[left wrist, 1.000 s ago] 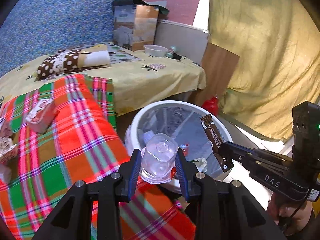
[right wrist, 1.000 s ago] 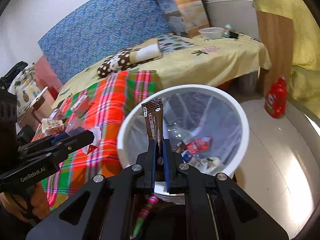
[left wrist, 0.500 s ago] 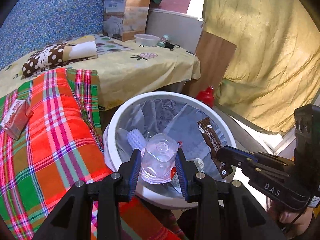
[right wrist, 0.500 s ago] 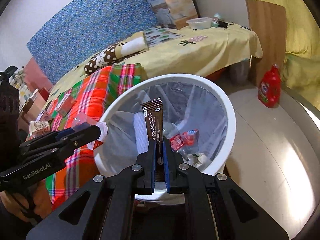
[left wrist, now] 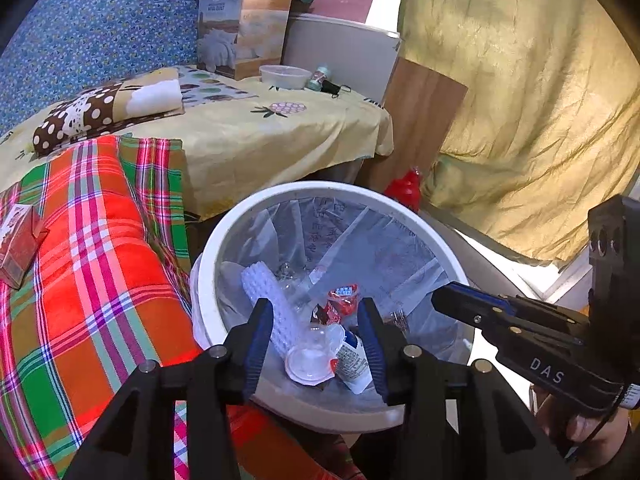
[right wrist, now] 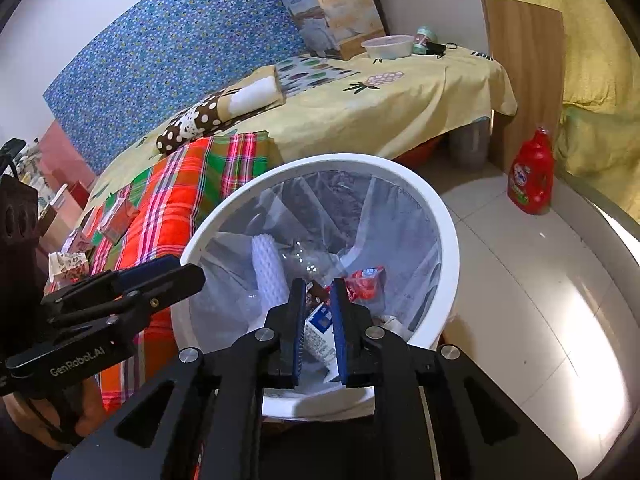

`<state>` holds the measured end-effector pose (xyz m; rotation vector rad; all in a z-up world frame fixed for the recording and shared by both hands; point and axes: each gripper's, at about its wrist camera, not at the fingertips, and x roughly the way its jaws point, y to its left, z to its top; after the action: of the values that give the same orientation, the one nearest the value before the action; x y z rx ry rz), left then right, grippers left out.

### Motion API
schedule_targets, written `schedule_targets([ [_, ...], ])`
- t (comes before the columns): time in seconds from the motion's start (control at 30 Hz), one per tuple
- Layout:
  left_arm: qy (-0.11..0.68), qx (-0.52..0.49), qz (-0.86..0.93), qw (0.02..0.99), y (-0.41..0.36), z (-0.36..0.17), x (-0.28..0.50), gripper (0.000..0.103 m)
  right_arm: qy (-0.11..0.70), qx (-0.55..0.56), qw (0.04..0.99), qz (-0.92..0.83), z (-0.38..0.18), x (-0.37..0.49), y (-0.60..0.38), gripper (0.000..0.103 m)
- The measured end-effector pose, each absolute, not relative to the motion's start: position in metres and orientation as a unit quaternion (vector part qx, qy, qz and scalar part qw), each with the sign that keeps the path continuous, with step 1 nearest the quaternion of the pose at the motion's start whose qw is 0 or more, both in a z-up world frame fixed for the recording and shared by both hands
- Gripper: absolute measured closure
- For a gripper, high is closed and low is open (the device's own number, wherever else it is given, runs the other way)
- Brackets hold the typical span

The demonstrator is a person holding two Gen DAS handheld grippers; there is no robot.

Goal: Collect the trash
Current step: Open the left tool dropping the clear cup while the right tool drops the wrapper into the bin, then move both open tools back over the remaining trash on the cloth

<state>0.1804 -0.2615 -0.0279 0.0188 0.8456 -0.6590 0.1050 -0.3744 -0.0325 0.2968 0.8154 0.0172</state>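
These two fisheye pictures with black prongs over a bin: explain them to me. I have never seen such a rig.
No robot here: a person holds a two-finger gripper in each hand, and each gripper carries a camera that looks along its fingers. So one picture comes from the left gripper, the other from the right gripper; each also sees the other tool at its side. Both hang over a white bin lined with a clear bag. Both sets of jaws are opening and nothing is between them. In the bin lie a clear plastic cup, a white foam net, red wrappers and a brown sachet. Beside the bin is a bed with a plaid blanket; a red box lies on it. A red bottle stands on the floor.
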Motion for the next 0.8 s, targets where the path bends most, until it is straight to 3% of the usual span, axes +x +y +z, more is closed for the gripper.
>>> schedule_targets([
  [0.5,0.393,-0.016,-0.291,0.872,-0.226,-0.01,0.158,0.059,0.375,0.138,0.916,0.021,-0.017,0.094,-0.355,0.087],
  [0.57,0.393,-0.021,-0.286,0.874,-0.218,-0.009,0.154,0.059,0.372,0.138,0.918,0.024,-0.015,0.092,-0.35,0.084],
  [0.7,0.391,-0.028,-0.274,0.878,-0.2,-0.006,0.143,0.059,0.367,0.137,0.919,0.037,-0.012,0.088,-0.339,0.055],
  [0.8,0.389,-0.032,-0.265,0.882,-0.187,-0.005,0.135,0.059,0.368,0.13,0.919,0.051,-0.01,0.086,-0.328,0.053],
])
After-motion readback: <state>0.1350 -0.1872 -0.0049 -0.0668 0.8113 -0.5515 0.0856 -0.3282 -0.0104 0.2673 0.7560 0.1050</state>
